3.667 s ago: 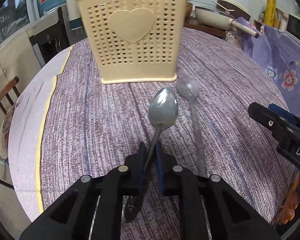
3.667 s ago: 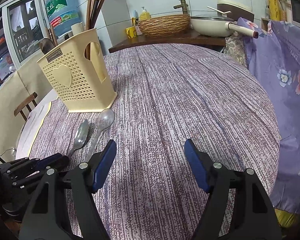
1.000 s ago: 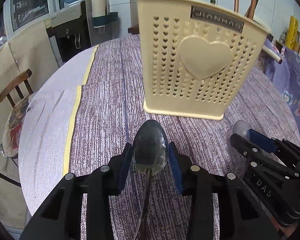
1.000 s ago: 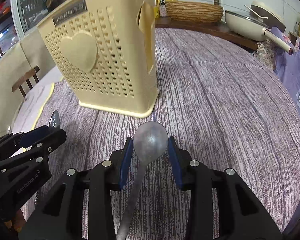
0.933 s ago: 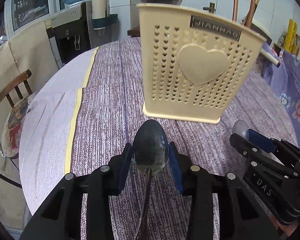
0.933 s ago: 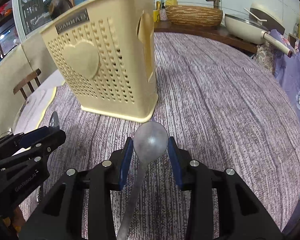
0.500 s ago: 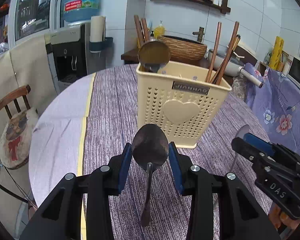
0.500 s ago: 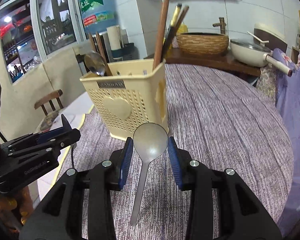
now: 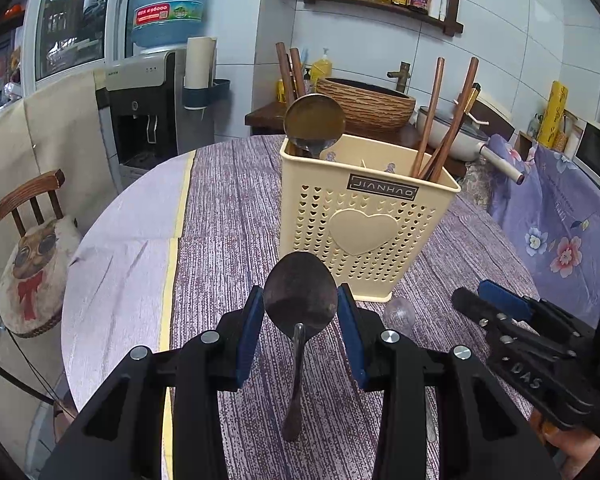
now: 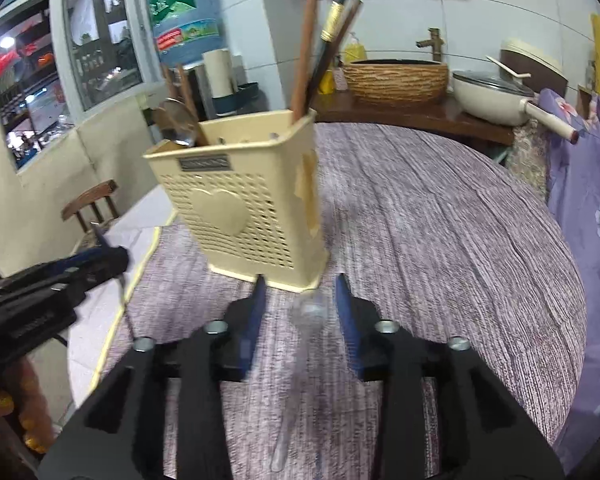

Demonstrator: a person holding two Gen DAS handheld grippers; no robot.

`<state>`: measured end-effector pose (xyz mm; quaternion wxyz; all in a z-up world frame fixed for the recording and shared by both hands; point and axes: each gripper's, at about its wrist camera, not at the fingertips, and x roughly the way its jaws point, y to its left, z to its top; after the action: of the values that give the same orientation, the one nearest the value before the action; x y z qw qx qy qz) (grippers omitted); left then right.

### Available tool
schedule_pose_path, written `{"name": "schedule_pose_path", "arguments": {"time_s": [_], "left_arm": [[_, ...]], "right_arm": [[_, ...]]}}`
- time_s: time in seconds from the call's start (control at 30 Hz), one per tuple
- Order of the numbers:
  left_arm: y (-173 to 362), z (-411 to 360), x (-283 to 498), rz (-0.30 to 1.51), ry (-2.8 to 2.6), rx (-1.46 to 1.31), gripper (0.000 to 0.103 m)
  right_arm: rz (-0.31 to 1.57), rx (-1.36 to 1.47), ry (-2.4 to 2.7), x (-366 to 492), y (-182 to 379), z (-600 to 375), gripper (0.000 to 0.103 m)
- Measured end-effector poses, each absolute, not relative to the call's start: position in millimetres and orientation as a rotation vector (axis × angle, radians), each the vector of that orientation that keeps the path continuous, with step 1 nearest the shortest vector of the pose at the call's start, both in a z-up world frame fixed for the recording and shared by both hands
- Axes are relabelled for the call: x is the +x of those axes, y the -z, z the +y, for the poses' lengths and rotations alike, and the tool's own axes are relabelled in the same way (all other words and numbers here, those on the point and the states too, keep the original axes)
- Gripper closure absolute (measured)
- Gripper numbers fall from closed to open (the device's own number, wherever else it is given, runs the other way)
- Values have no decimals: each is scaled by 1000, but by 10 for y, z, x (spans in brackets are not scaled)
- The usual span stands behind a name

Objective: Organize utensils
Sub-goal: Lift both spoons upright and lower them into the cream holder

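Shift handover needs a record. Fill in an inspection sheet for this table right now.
Surface: round table under a purple cloth, bare pale strip along its left edge.
Job's things: cream holder upright, with chopsticks and a ladle in it; dark spoon; pale spoon.
Clutter: nothing seen.
Grippers: left gripper clamps the dark spoon's bowl; right gripper has just been opening, with the pale spoon blurred between its jaws and clear of the pads.
Cables: thin cord beside the chair.
Surroundings: chair, water dispenser, woven basket, pan.
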<state>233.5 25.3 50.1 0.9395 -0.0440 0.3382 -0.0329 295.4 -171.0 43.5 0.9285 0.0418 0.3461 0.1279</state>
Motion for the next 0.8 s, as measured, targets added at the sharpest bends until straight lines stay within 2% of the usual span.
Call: {"name": "schedule_pose_path", "arguments": {"time_s": [0.4, 0.8], "left_arm": [[-523, 267, 2312, 686, 69, -100, 65], [-497, 286, 2307, 692, 71, -106, 65]], "right_arm": [[893, -21, -242, 3289, 226, -1352, 56], [889, -63, -164, 3501, 270, -1178, 58]]}}
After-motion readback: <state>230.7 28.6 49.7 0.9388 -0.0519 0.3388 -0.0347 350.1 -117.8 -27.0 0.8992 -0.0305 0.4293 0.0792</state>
